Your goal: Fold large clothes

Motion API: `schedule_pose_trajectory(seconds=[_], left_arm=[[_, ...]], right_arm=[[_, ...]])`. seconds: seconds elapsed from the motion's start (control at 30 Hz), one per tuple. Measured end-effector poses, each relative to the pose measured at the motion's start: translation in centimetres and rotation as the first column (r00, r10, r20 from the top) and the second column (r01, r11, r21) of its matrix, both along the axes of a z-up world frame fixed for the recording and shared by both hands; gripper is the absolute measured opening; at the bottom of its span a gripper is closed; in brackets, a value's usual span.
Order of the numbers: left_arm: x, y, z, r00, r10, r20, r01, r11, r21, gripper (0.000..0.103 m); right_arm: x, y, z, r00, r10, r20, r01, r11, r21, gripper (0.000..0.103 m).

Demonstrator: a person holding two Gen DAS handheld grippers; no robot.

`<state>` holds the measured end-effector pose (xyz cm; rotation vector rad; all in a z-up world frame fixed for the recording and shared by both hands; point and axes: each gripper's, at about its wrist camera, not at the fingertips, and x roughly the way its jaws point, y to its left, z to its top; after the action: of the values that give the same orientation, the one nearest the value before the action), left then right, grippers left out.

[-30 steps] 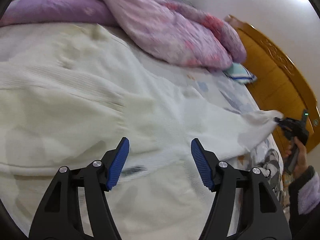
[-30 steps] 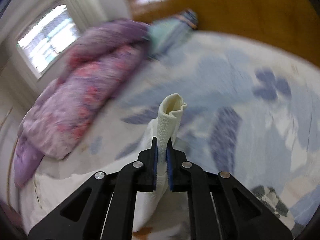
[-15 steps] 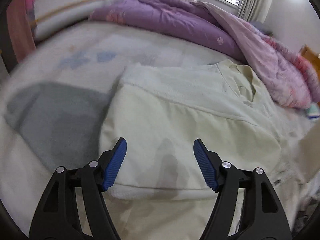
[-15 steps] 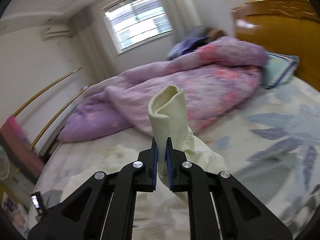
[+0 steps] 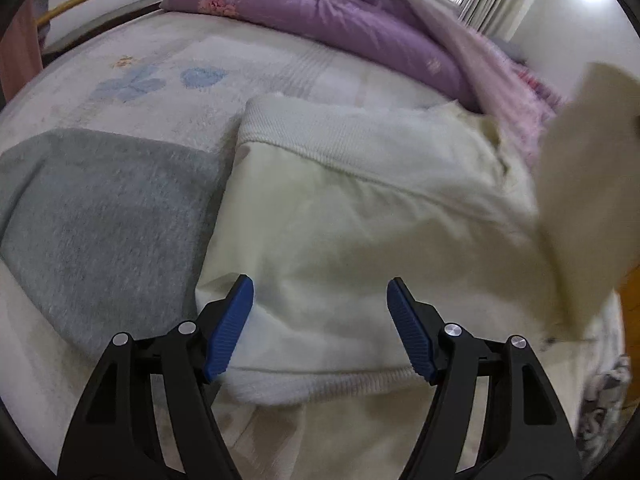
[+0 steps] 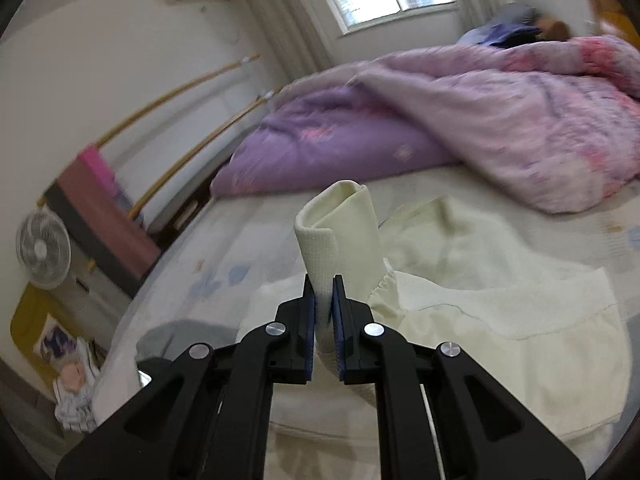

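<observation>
In the left wrist view, the raised cream sleeve [image 5: 580, 200] to the right of the left tongs [image 5: 320, 328] is smeared by motion and runs off the frame's right edge. The cream garment [image 5: 360, 220] passes under those tongs, its near part hidden. In the right wrist view, the right tongs [image 6: 324, 320] cover the cuff [image 6: 340, 240] where they pinch it; the purple quilt [image 6: 480, 120] beyond is blurred.
</observation>
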<state>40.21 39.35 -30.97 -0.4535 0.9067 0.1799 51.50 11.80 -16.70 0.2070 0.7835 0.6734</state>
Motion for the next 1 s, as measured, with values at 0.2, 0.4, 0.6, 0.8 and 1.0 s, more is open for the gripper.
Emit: schedule_pose_trajectory(seconds=[0.2, 0.4, 0.6, 0.8, 1.0], left_arm=[[-2.3, 3.0, 1.7, 0.998, 0.036, 0.047, -0.034, 0.998, -0.044, 0.070], [-3.3, 4.9, 1.6, 0.997, 0.068, 0.031, -0.066, 0.996, -0.059, 0.070], [-3.5, 5.2, 1.9, 0.997, 0.072, 0.027, -0.070, 0.996, -0.052, 0.071], [-2.9, 3.8, 4.2, 0.994, 0.073, 0.082, -0.069, 0.997, -0.046, 0.071], [0.9, -0.9, 5.7, 0.996, -0.041, 0.075, 0.042, 0.999, -0.011, 0.074]], right_arm=[[-2.0, 8.0, -4.4, 0.994, 0.084, -0.065, -0.089, 0.993, -0.081, 0.009], [-2.2, 11.3, -10.7, 0.975, 0.106, -0.194, -0.135, 0.980, -0.145, 0.012], [-2.1, 11.3, -13.6, 0.925, 0.166, -0.341, -0.192, 0.981, -0.041, 0.037], [-3.2, 8.1, -10.8, 0.928, 0.226, -0.295, -0.211, 0.974, 0.082, 0.049], [-0.4, -0.4, -7.4, 0.968, 0.073, -0.241, -0.069, 0.997, 0.028, 0.049]])
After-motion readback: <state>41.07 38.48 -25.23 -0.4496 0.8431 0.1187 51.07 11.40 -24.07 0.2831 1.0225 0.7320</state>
